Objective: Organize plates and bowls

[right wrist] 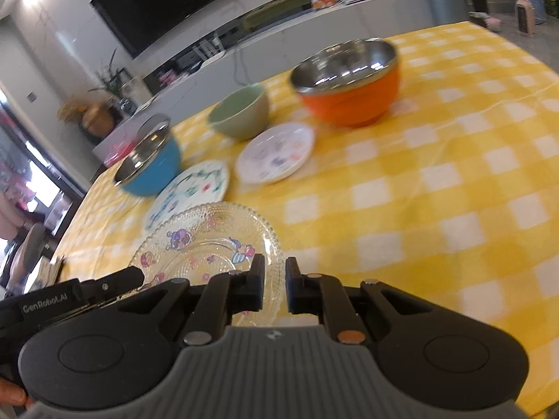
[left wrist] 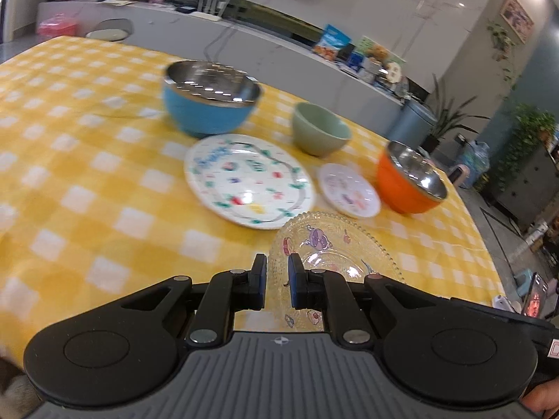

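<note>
Both the left gripper (left wrist: 277, 281) and the right gripper (right wrist: 274, 284) are clamped on the rim of the glass plate (right wrist: 206, 244), just beside the flowered plate (left wrist: 248, 179).

The tablecloth (left wrist: 87, 160) is a check of yellow and white squares. On it, the largest bowl (left wrist: 209, 101) is sky blue outside with a bare steel lining, and the orange bowl (left wrist: 410, 181) has the same silvery inside. The ceramic bowl (left wrist: 319, 129) is a pale sage green, inside and out. The big white plate (left wrist: 248, 181) carries blue lettering and scattered sprigs in green, red, blue and yellow within a thin grey line. The small white saucer (left wrist: 349, 190) shows faint pink and purple figures (too blurred to read). The clear glass plate (right wrist: 206, 241) has a beaded rim and cartoon figures in purple, pink and red.
</note>
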Demonstrator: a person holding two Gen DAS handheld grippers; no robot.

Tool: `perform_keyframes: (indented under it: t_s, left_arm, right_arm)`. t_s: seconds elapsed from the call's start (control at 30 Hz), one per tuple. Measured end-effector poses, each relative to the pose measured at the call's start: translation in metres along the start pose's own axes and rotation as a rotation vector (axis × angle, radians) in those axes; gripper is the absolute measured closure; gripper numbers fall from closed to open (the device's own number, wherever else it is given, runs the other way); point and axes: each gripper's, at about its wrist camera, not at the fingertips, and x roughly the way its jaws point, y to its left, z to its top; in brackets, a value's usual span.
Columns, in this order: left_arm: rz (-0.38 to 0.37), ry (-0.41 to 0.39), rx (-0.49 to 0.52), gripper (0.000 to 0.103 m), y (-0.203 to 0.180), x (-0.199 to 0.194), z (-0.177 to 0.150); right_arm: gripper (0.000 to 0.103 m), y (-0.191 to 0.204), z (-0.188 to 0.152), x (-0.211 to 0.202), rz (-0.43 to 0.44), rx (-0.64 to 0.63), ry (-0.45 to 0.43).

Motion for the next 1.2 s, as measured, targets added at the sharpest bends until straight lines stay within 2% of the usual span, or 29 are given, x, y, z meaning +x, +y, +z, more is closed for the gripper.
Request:
perform_keyframes:
  t_s: [0.23, 0.5, 0.93, 1.2]
  left_arm:
    - [0.061, -0.008, -0.066, 0.089, 0.034, -0.014, 0.002]
    - [0.124, 0.01, -0.127, 0.089, 0.063, -0.007, -0.001]
    - [0.127, -0.006, -0.207, 0.087, 0.085, 0.003, -0.002]
    - [0.155, 0.006, -0.18, 0.084, 0.083, 0.003, -0.003]
  right_arm:
    - [0.093, 0.033, -0.017, 0.019, 0.032, -0.02, 0.048]
    - [0.093, 0.053, -0.03, 0.038, 0.038, -0.057, 0.075]
    - [0.094, 0.063, -0.032, 0.053, 0.041, -0.102, 0.061]
    - [0.094, 0.073, -0.032, 0.057, 0.028, -0.15, 0.071]
